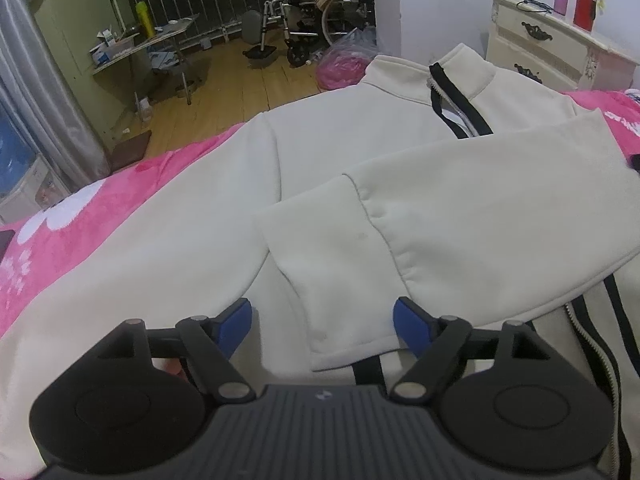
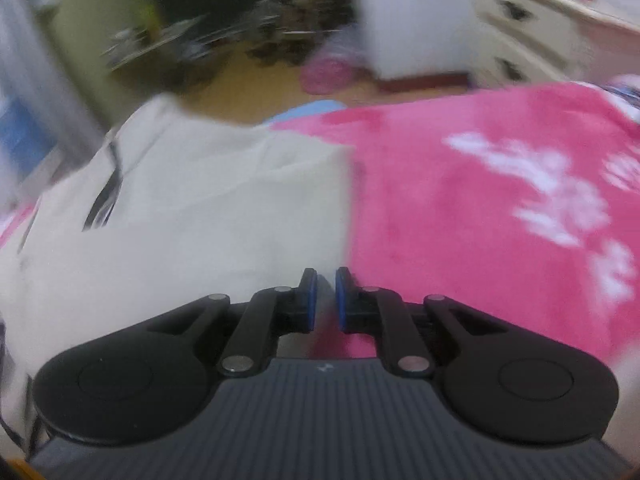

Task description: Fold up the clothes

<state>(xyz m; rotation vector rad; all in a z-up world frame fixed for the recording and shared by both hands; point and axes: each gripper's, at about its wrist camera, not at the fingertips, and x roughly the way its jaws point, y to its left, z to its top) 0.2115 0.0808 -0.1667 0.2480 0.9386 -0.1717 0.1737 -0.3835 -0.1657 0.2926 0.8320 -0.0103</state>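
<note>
Pink fleece bedding (image 1: pixel 100 216) covers the bed in the left wrist view, with wood floor and a wheelchair (image 1: pixel 316 12) at the top of the frame and a cream dresser (image 1: pixel 552 48) at upper right. Across the blanket lies the cream zip jacket (image 1: pixel 340 136), collar toward the top, one sleeve (image 1: pixel 460 216) folded over its front so the cuff (image 1: pixel 332 272) ends at lower centre. Our left gripper (image 1: pixel 322 326) stands wide, blue pads on either side of that cuff without pressing it.

From the right wrist, everything is smeared by motion. The jacket (image 2: pixel 192 208) fills the left half, its straight edge meeting the pink bedding (image 2: pixel 480 208) mid-frame. Our right gripper (image 2: pixel 325 300) is pinched nearly closed, and we cannot tell whether any cloth sits in the slit.

We judge the risk to be the loose sleeve sliding off the front if the body is lifted unevenly, undoing the fold.
</note>
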